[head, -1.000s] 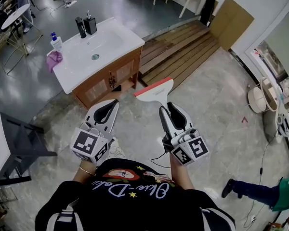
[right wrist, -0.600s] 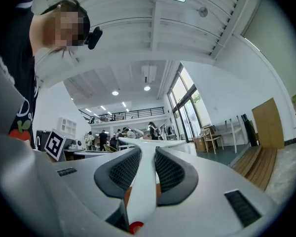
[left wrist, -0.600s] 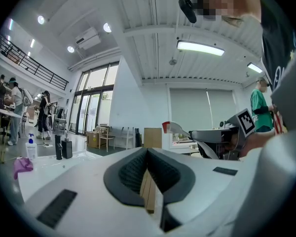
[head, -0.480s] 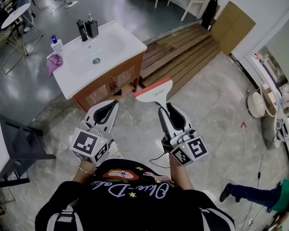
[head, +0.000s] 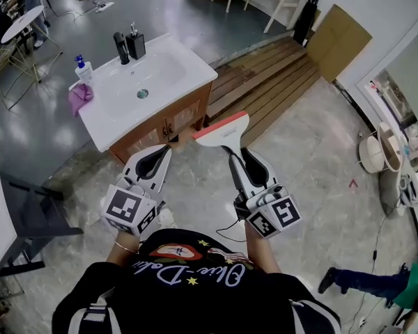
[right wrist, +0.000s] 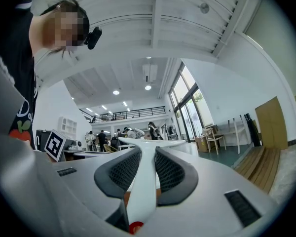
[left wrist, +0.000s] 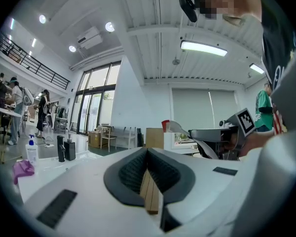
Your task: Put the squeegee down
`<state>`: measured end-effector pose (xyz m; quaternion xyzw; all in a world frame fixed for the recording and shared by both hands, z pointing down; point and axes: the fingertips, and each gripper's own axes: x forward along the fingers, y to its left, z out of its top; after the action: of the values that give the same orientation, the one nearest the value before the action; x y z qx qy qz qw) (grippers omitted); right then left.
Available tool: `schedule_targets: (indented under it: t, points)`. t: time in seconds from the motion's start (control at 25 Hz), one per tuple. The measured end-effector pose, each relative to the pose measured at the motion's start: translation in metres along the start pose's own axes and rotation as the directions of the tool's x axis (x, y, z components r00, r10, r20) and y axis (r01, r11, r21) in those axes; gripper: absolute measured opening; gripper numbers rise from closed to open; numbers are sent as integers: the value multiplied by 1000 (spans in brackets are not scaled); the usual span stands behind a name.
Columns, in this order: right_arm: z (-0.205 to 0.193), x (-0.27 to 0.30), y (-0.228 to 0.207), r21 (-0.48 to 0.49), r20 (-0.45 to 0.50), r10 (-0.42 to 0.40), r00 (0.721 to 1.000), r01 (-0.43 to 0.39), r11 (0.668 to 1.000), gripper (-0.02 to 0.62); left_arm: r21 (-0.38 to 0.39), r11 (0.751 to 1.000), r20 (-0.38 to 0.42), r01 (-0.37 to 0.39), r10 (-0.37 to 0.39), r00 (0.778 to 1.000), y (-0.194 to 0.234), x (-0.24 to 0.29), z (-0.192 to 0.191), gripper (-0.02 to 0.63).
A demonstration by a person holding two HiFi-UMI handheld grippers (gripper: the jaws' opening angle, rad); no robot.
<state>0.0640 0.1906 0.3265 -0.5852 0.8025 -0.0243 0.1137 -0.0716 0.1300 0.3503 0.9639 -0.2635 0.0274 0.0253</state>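
- We are holding the squeegee (head: 223,129) in the right claw (head: 238,153). Its two jaws are pressing on the slim white handle from either side, as the right gripper view shows (right wrist: 142,181).
- The squeegee's wide white blade, with a red strip along its far edge, is pointing away from us. It is hanging in the air over the stone floor (head: 313,145) and touching nothing but the claw.
- We are carrying the left claw (head: 164,148) beside it at much the same height. In the left gripper view its jaws are meeting at the tips, with nothing between them (left wrist: 148,151).
- The two claws are sitting near each other but apart, both in front of our chest.
- Ahead and to our left, a wooden vanity is standing with a white counter (head: 188,58) and a sunken basin (head: 143,82).
- On that counter, two dark dispensers (head: 129,45) are standing at the back edge. A blue-capped bottle (head: 83,68) is standing at the left end, with a purple cloth (head: 80,94) lying just beside it.
- A stepped deck of wooden planks (head: 265,82) is lying beyond the vanity, to the right.
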Motion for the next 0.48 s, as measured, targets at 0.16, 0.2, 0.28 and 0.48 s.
schedule_targets:
  t: [0.16, 0.2, 0.28, 0.48]
  points:
    - [-2, 13, 2, -1, -4, -2, 1000, 2, 1000, 118, -4, 1000, -5, 8, -8, 1000, 12, 3, 0, -6]
    - [-2, 15, 2, -1, -5, -5, 1000, 5, 1000, 118, -6, 1000, -5, 11, -11, 1000, 15, 3, -1, -6]
    - [-4, 21, 2, -1, -7, -11, 1000, 11, 1000, 118, -8, 1000, -6, 16, -16, 1000, 21, 5, -3, -6]
    - [-7, 34, 5, -2, -12, -24, 1000, 24, 1000, 118, -13, 999, -12, 29, -29, 1000, 36, 7, -4, -6]
